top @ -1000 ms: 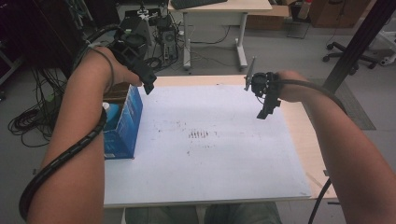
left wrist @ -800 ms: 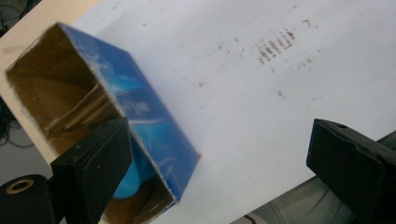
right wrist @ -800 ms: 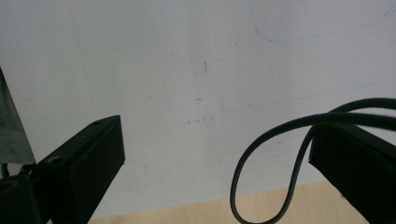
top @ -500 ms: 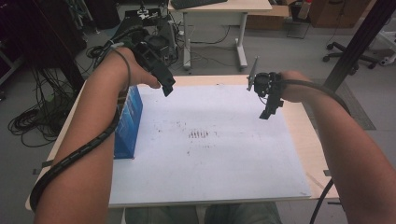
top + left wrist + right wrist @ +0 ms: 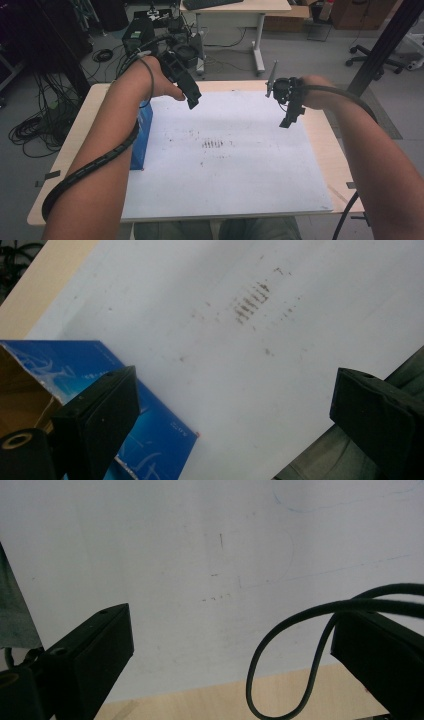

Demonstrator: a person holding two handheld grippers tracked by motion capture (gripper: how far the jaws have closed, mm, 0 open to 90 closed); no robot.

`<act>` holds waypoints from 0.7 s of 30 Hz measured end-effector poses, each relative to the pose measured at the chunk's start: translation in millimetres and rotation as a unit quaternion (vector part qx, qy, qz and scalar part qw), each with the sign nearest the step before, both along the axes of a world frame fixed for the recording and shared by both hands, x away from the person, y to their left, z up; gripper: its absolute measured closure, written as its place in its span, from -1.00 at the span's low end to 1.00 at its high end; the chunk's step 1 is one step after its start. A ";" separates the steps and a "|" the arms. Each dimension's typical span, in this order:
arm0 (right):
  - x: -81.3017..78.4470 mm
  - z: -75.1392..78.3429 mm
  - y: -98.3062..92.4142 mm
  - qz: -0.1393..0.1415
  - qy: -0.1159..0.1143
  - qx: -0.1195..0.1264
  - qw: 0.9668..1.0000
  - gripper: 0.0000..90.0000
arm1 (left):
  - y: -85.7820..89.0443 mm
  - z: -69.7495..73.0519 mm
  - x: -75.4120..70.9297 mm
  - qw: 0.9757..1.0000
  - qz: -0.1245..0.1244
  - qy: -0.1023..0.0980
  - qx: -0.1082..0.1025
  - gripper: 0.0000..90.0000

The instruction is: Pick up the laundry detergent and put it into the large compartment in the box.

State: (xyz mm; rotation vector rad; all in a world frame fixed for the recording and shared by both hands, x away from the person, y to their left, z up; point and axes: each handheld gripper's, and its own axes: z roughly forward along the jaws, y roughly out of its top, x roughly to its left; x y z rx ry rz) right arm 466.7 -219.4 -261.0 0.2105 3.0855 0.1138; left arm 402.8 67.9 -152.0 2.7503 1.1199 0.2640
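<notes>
The left gripper (image 5: 192, 102) is held above the far left part of the white sheet (image 5: 225, 155), tips angled down. In the left gripper view its 2 black jaws stand wide apart with nothing between them. Over the last second the left gripper has travelled from above the blue box (image 5: 141, 135) toward the sheet's middle.

The blue box stands on the surface (image 5: 340, 155) at the left edge of the white sheet, touching it. In the left gripper view the box (image 5: 150, 430) lies just below and beside the left jaw, its top open and the brown inside visible.

The right gripper (image 5: 287, 121) hangs above the far right part of the sheet, well apart from the box. In the right gripper view its jaws are spread wide and hold nothing; a loop of black cable (image 5: 310, 645) crosses in front of the right jaw.

A patch of brown marks (image 5: 214, 144) sits near the middle of the sheet, between the 2 grippers.
</notes>
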 end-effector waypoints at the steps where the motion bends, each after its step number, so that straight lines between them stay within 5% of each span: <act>1: -0.4 0.6 -0.1 -0.002 0.001 -0.002 1.000 -0.93 | -1.2 -0.7 -0.2 1.000 -0.002 0.001 0.000 -0.86; 21: -1.6 1.1 -2.4 0.007 0.002 -0.007 1.000 -0.93 | -21.7 -15.7 -0.1 0.999 -0.041 0.018 0.017 -0.87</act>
